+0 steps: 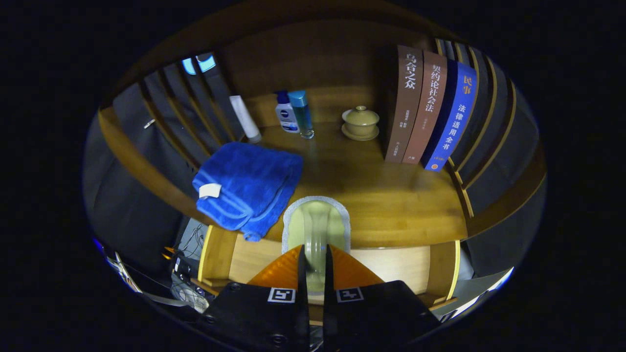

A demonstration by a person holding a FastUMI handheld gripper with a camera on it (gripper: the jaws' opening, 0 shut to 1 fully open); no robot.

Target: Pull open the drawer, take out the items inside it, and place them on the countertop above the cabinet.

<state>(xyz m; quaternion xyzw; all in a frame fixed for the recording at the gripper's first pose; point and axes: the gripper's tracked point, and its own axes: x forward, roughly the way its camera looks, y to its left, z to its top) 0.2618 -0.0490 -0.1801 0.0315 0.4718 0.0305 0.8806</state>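
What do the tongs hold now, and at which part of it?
The tongs are shut on a pale green cloth with a grey edge, pinching its near middle fold; the far end lies on the wooden countertop, beside the blue towel.

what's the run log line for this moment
fingers: shut on green cloth | cloth: over countertop front edge | drawer: open below | blue towel: on countertop, left

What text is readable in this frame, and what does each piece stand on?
"乌合之众": spine of the brown book.
"民事" and "法律适用全书": spine of the blue book.
Spine of the middle book: first character unclear, not quoted.
Print on the white bottle: too small to read.
Square markers on the gripper, which is shut on a pale green item: patterns, no words.
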